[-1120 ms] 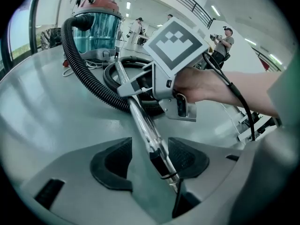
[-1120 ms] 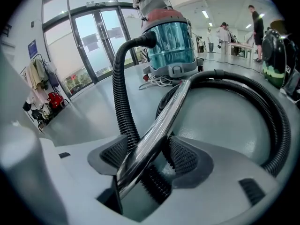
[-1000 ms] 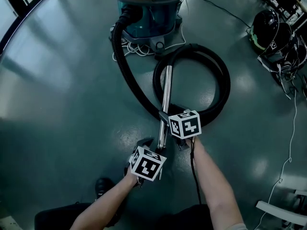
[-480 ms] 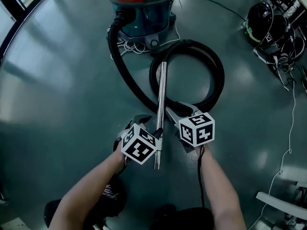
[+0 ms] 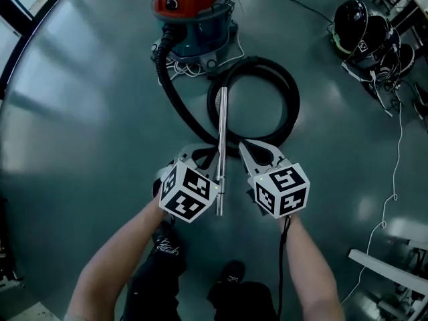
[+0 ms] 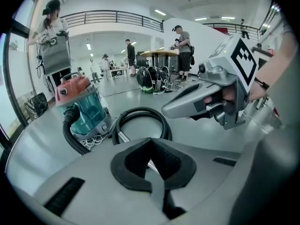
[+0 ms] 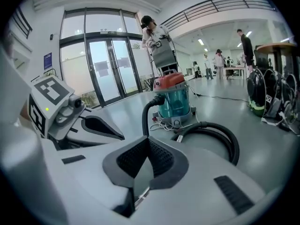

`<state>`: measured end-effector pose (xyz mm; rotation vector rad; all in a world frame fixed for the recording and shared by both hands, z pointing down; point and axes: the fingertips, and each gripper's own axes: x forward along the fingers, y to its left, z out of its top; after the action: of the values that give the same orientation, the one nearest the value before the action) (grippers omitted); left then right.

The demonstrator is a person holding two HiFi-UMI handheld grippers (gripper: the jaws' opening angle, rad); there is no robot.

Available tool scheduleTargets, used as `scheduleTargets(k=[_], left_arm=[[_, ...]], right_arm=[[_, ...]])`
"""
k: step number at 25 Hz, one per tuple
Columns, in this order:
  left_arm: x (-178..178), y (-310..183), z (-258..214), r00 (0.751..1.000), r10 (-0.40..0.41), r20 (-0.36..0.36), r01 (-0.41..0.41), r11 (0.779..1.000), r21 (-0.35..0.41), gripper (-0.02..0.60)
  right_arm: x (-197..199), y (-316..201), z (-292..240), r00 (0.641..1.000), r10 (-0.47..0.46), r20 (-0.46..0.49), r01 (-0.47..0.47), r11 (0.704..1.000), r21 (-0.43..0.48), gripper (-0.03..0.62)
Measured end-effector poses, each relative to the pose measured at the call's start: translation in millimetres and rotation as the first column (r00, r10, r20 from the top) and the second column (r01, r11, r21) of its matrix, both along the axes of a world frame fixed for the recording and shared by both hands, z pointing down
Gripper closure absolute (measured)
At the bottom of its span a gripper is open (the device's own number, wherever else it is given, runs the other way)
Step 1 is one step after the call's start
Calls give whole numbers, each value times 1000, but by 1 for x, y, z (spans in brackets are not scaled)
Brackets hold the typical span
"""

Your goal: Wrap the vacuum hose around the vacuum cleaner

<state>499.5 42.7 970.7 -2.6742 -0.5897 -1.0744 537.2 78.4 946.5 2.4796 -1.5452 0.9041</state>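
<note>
The vacuum cleaner (image 5: 194, 9), red on top with a teal body, stands at the far end of the floor. Its black hose (image 5: 281, 119) runs from the body and lies in one loop on the floor. The metal wand (image 5: 221, 139) lies straight toward me. My left gripper (image 5: 204, 154) and right gripper (image 5: 249, 149) hang above the floor, one on each side of the wand. Their jaws have just been closing and now stand shut with nothing between them. The left gripper view shows its shut pads (image 6: 131, 165) before the vacuum cleaner (image 6: 79, 102); the right gripper view shows the hose (image 7: 220, 132).
A white cord (image 5: 180, 65) lies bundled at the vacuum's base. Black helmets and gear (image 5: 364, 29) sit at the far right, with a thin white cable (image 5: 394, 179) trailing across the floor. Several people stand around tables (image 6: 161, 55) in the background. Glass doors (image 7: 108, 74) are behind the vacuum.
Both grippers have risen from the wand's near end on the floor, and their jaws have shut on nothing. The wand stays on the floor.
</note>
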Motion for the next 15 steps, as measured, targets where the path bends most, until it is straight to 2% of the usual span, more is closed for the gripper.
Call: scheduleTargets(k=[7, 12, 15], left_arm=[[-11, 19, -146, 999, -10, -49, 5, 995, -97, 577], [-32, 41, -256, 999, -5, -34, -1, 985, -173, 577], [-48, 60, -310, 999, -5, -33, -1, 982, -190, 577]], right_arm=[[-31, 21, -132, 1000, 16, -13, -16, 999, 47, 592], [-63, 43, -228, 999, 34, -6, -33, 996, 82, 592], [-84, 59, -281, 999, 41, 20, -43, 994, 102, 592]])
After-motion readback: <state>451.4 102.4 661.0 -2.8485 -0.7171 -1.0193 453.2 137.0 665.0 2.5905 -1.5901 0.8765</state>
